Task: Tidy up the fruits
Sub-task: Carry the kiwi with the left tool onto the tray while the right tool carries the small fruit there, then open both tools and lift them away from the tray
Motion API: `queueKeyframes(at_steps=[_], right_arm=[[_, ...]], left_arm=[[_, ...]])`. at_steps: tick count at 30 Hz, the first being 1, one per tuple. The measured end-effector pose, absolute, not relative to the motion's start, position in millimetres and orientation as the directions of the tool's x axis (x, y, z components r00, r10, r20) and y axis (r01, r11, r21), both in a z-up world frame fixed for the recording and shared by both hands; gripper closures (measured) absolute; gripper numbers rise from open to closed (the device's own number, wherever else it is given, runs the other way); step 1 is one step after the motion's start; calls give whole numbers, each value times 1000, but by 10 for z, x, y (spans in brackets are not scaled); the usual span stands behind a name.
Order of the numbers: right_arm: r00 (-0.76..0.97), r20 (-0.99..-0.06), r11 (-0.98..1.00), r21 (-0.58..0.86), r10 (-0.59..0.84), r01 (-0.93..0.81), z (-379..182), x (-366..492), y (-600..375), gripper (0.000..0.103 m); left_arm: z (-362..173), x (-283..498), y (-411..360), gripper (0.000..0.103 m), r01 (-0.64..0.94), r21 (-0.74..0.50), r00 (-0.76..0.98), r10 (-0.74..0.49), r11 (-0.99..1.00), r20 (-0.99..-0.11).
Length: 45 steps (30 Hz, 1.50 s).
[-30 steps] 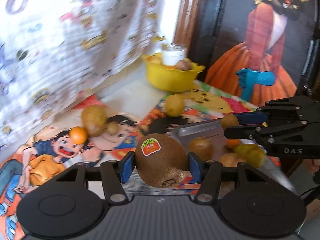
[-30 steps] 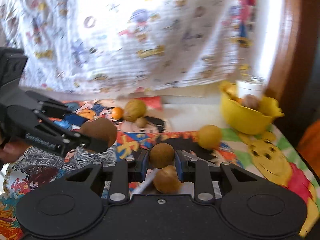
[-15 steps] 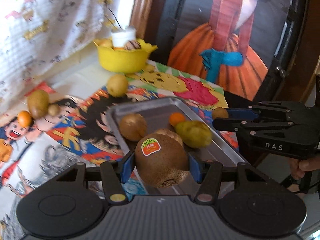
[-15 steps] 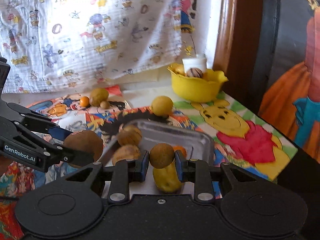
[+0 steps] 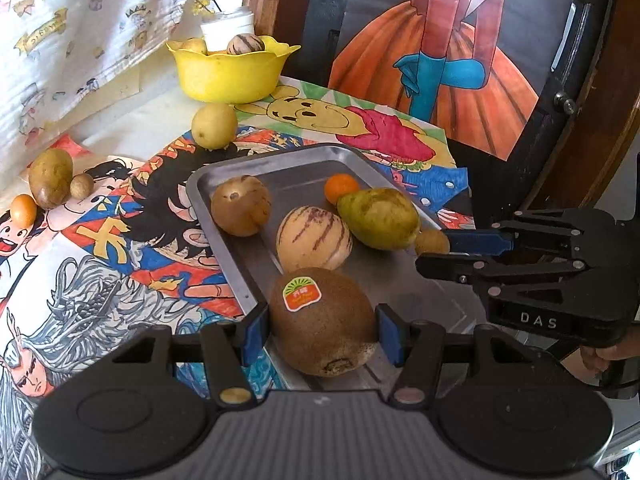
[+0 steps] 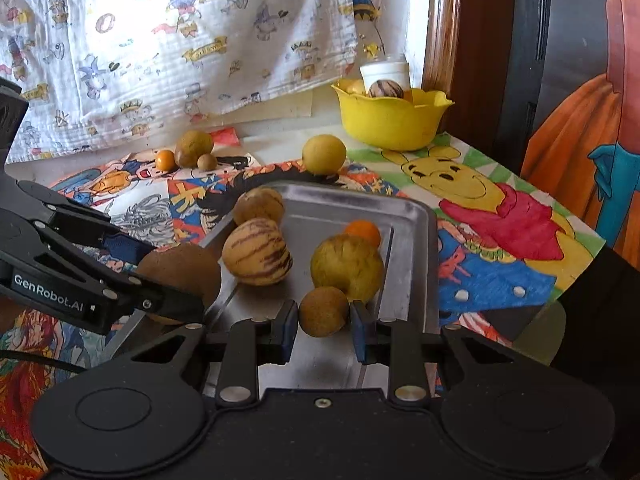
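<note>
Left wrist view shows the left gripper (image 5: 323, 327) closed on a kiwi (image 5: 322, 320) with a sticker, its blue pads pressing both sides of the fruit, held over the near end of a metal tray (image 5: 224, 216). Just beyond the kiwi in the tray lie a striped melon (image 5: 314, 238), a round brown fruit (image 5: 241, 211) to the left of it, a green pear (image 5: 378, 218) to the right, and a small orange (image 5: 341, 188) behind the pear. To the right, the right gripper (image 5: 434, 248) reaches in from the side with a small brown fruit (image 5: 431, 242) at its tips. From the right wrist view, that gripper (image 6: 324, 322) is clamped on the small brown ball (image 6: 324, 311), held over the tray's near part, just in front of the pear (image 6: 347, 266). Farther ahead stand a yellow bowl (image 6: 394, 122) and a loose yellow fruit (image 6: 324, 154) on the patterned cloth (image 6: 500, 216); three more small fruits (image 6: 194, 146) sit far left of the tool.
</note>
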State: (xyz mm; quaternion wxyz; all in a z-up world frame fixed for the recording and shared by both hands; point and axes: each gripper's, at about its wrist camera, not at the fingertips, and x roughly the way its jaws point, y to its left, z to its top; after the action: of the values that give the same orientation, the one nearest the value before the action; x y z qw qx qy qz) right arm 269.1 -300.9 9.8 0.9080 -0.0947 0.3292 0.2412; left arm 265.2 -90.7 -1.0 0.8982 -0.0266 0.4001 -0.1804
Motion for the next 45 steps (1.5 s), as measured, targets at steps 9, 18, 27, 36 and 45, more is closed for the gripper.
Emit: queueKeyframes(at_steps=[9, 18, 27, 36, 45], right_arm=[[675, -652, 885, -13, 345, -465, -13, 2683, -3005, 73], [680, -655, 893, -17, 330, -450, -27, 2660, -3010, 71], [700, -649, 910, -29, 299, -414, 49, 2561, -3096, 61], [728, -621, 920, -28, 291, -391, 294, 2385, -3159, 21], [686, -617, 875, 7, 385, -485, 743, 2174, -3073, 1]], left_arm=[[-31, 2687, -958, 42, 301, -160, 629, -322, 940, -707], [-44, 2687, -939, 41, 306, -167, 628, -330, 937, -704], [-12, 2635, -910, 34, 310, -176, 639, -342, 934, -689], [212, 2485, -694, 14, 275, -204, 693, -341, 939, -635], [487, 2221, -251, 0, 235, -166, 738, -287, 958, -611]])
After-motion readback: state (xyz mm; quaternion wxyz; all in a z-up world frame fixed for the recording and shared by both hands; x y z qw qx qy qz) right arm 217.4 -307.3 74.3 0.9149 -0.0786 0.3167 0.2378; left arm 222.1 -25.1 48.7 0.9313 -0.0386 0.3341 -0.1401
